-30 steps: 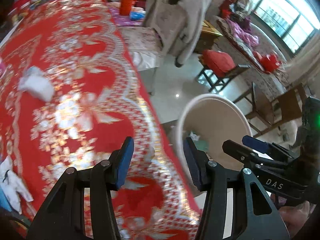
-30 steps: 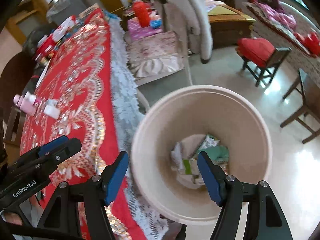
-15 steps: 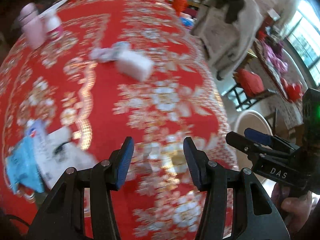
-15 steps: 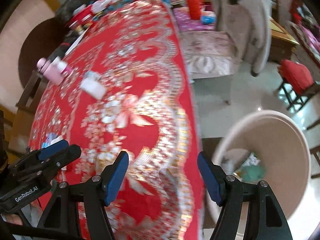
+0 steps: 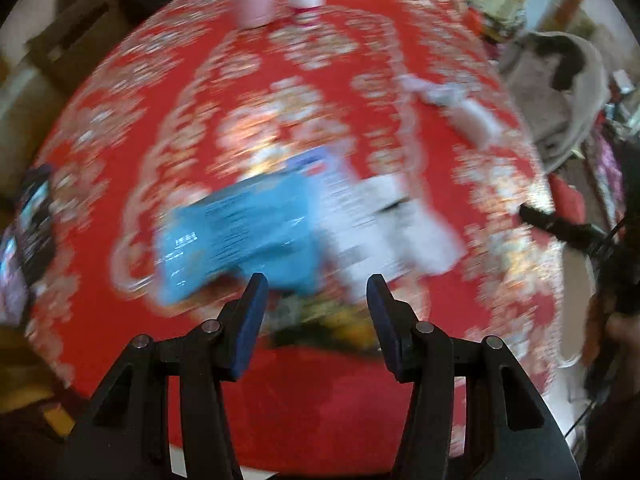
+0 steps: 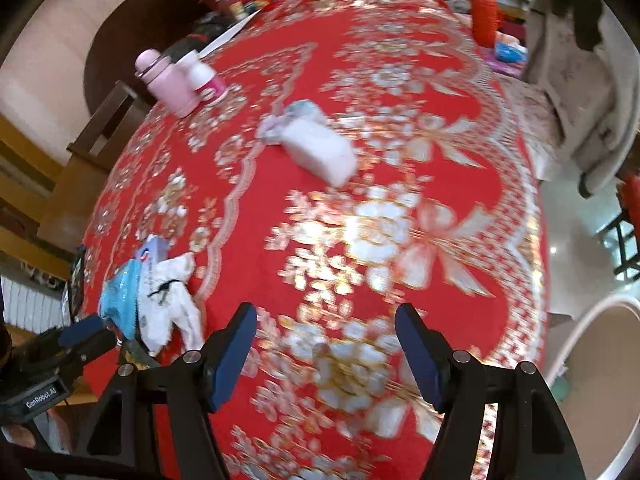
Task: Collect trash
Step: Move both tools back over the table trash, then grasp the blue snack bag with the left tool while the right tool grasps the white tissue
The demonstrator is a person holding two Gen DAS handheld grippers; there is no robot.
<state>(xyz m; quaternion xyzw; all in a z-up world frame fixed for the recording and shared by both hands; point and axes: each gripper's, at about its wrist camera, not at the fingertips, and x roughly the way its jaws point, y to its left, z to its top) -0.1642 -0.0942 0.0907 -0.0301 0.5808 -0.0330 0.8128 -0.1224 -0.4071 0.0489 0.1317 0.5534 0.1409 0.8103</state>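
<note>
On the red patterned tablecloth (image 6: 280, 208) lies a heap of trash: a blue wrapper (image 5: 244, 232) and crumpled white paper (image 5: 384, 220). My left gripper (image 5: 316, 308) hovers open just in front of that heap, nothing between its fingers; this view is blurred. In the right wrist view the same blue wrapper (image 6: 120, 300) and white paper (image 6: 168, 304) lie at the lower left, beside the left gripper (image 6: 80, 336). My right gripper (image 6: 324, 348) is open over bare cloth. A white tissue pack (image 6: 316, 148) lies farther back. The beige bin (image 6: 600, 384) stands off the table's right edge.
A pink bottle (image 6: 164, 80) and a small white bottle (image 6: 208, 76) stand at the table's far left. Clutter lines the far end, with a red flask (image 6: 484, 16). A draped chair (image 6: 580, 72) and tiled floor lie to the right. A phone (image 5: 28, 232) rests at the left edge.
Both grippers swung left from above the bin to over the table. The bin slid to the right edge of view; the blue wrapper and white paper came up close before the left gripper.
</note>
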